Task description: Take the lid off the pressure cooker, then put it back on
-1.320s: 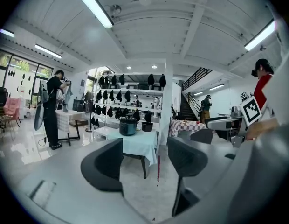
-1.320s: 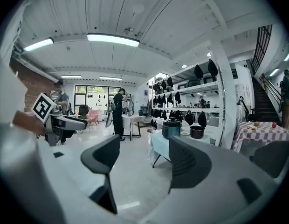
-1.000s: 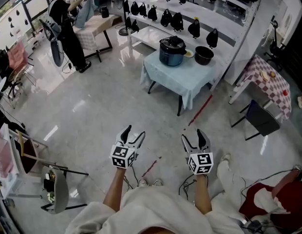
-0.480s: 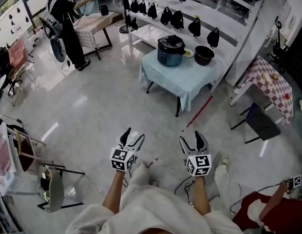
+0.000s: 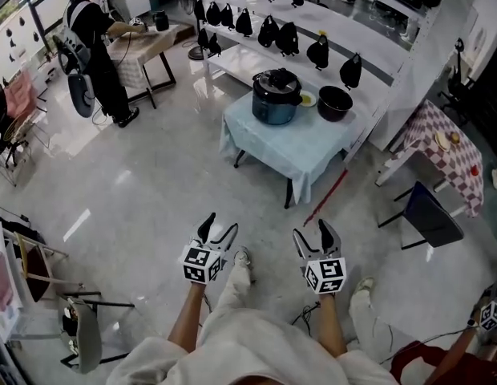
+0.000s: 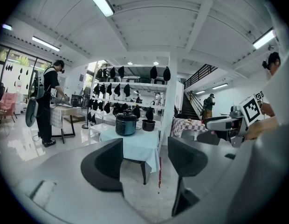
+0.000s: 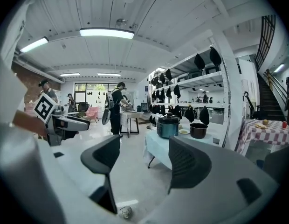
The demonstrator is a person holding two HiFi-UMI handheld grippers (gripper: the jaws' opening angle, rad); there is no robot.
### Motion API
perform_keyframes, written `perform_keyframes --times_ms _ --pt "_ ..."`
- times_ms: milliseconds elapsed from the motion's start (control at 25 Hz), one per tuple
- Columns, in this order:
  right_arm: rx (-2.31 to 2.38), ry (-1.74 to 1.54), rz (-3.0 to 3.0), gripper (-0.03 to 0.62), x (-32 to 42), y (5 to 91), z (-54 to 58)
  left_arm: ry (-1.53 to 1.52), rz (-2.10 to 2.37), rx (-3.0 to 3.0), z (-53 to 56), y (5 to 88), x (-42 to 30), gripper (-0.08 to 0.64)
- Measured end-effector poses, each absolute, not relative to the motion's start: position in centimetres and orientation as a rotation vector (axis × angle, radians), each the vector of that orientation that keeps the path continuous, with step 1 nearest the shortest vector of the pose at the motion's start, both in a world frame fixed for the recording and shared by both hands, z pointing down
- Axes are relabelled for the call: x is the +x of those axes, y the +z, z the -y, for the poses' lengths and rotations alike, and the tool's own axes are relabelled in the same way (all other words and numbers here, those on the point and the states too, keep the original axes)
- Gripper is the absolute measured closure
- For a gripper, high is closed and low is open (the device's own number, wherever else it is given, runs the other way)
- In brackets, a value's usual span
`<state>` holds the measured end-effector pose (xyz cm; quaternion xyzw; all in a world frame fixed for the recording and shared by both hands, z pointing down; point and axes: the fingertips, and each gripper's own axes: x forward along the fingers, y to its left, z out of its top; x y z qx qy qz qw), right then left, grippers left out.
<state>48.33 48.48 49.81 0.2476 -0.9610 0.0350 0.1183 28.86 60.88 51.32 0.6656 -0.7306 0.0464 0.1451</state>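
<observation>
Dark blue and round-bodied, the pressure cooker (image 5: 272,107) is sitting on the far-left part of a small worktop (image 5: 309,151) draped in pale blue cloth, and its black knobbed lid (image 5: 276,80) is resting closed on top. Just to its right, a small pale plate (image 5: 309,99) and a round black pot (image 5: 335,103) are sharing the cloth.

The worktop is standing well ahead of the person, across a stretch of glossy grey floor (image 5: 152,183), so neither tool is within reach of the lid. The left tool (image 5: 220,224) and the right tool (image 5: 313,231) are hanging low in front of the body and pointing forward. Each has its dark jaws spread wide with nothing between them; through both gaps only floor and the distant worktop are showing.

The cooker is lying roughly on the line that runs forward between the two tools, so neither hand looks clearly nearer. How the lid's handle is lying cannot be made out from here.

The near side of the worktop is facing open floor, giving free room to walk up. Behind it, white shelving (image 5: 256,54) hung with black items is crowding the far edge. A dark chair (image 5: 429,215) and a red-checked table (image 5: 449,151) are standing off to the right, well apart.
</observation>
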Motion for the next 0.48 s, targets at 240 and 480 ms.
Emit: perform_keyframes --times_ms 240,480 --pt "0.757 0.088 2.797 0.287 42.0 49.1 -39.7 0.125 2.08 1.956 -51.1 50.7 21.8 0.275" --pt "0.788 0.077 2.809 0.287 34.1 47.2 -30.1 0.114 2.087 2.0 -40.9 48.3 13.6 0.275"
